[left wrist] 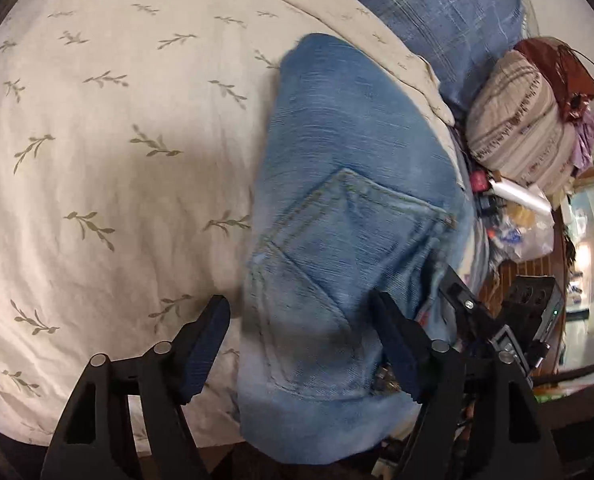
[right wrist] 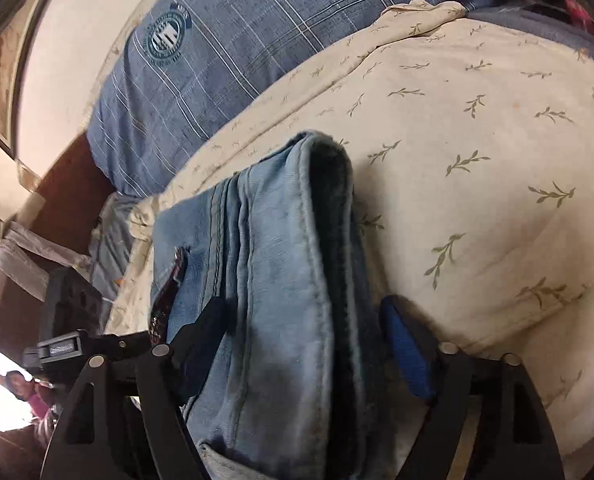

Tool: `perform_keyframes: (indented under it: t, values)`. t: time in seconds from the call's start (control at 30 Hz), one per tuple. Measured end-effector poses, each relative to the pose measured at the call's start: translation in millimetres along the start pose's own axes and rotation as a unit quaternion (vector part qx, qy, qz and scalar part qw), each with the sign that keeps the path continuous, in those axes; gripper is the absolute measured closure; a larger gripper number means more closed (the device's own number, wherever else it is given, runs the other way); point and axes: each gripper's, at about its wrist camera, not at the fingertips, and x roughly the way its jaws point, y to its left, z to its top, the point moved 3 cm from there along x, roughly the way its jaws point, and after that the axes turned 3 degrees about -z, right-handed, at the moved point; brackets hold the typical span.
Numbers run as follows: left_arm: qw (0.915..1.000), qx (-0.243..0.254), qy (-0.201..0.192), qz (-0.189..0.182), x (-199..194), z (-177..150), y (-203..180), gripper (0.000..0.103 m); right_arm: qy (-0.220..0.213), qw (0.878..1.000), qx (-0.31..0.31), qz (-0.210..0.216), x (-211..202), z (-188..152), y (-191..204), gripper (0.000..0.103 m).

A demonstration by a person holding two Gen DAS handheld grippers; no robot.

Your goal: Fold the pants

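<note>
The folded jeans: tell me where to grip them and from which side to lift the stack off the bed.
Grip the jeans at the near end of the stack, coming in from the bed's near edge. There the layered edges face the right gripper, whose open jaws already straddle the stack's thickness, so one pinch would probably catch all the layers. The left gripper could take the pocket side likewise.

— What sort of place is this?

— A bedroom in a home. There's a bed [left wrist: 97, 160] under a cream cover printed with small green sprigs, and a blue plaid pillow [right wrist: 225, 60] at its head.

— Anything else that says lived-in?

— A striped cloth bundle [left wrist: 517, 128] and a heap of plastic bags and small clutter [left wrist: 521, 224] sit beside the bed, with folded jeans [left wrist: 345, 208] lying on the cover.
</note>
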Motion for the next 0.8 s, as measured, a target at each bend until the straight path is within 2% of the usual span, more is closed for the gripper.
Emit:
perform_keyframes:
  t: [0.07,0.1,0.13,0.17,0.23,0.3,0.33,0.47,0.57,0.6,0.67,0.7,0.73,0.77,0.8]
  values:
    - [0.9998,0.013,-0.006,0.01,-2,0,-3,0.044,-0.012,1.0,-0.027,-0.008,-9,-2,19,0.05]
    - [0.9997,0.018,-0.006,0.014,0,0,-3,0.047,-0.01,0.998,-0.056,-0.029,-10,-4,29,0.054]
    - [0.9995,0.024,-0.008,0.02,1,-1,-4,0.05,-0.002,0.994,-0.083,-0.069,-7,-6,35,0.058]
    - [0.9993,0.029,-0.01,0.023,-1,-1,-4,0.053,0.006,0.992,-0.09,-0.093,-4,-4,35,0.061]
    - [0.9983,0.046,-0.017,0.031,-14,-2,-9,0.061,0.006,0.991,-0.089,-0.098,-7,1,49,0.066]
    - [0.9973,0.057,-0.034,0.032,-34,-1,-15,0.062,-0.008,0.99,-0.113,-0.088,-15,9,73,0.066]
    - [0.9959,0.058,-0.058,0.038,-49,2,-15,0.062,-0.013,0.989,-0.124,-0.08,-17,14,84,0.066]
    - [0.9837,0.077,-0.153,0.054,-106,27,-18,0.068,-0.02,0.988,-0.149,-0.024,-1,48,130,0.067]
    - [0.9693,0.112,-0.213,0.052,-147,48,-31,0.066,-0.031,0.982,-0.184,0.028,22,72,175,0.071]
    - [0.9629,0.126,-0.227,0.073,-155,57,-34,0.062,-0.038,0.979,-0.197,0.031,29,76,188,0.073]
    - [0.9519,0.115,-0.24,0.152,-162,70,-21,0.061,-0.036,0.975,-0.22,-0.018,58,91,207,0.07]
    - [0.9512,0.102,-0.238,0.168,-163,71,-13,0.061,-0.026,0.975,-0.217,-0.038,72,95,206,0.067]
    - [0.9568,0.077,-0.227,0.165,-164,70,7,0.059,-0.008,0.978,-0.201,-0.046,82,97,200,0.067]
    - [0.9668,0.051,-0.212,0.134,-162,65,27,0.057,0.007,0.982,-0.183,-0.044,88,96,192,0.067]
    - [0.9724,0.034,-0.202,0.112,-157,62,38,0.052,0.016,0.984,-0.174,-0.038,89,94,186,0.064]
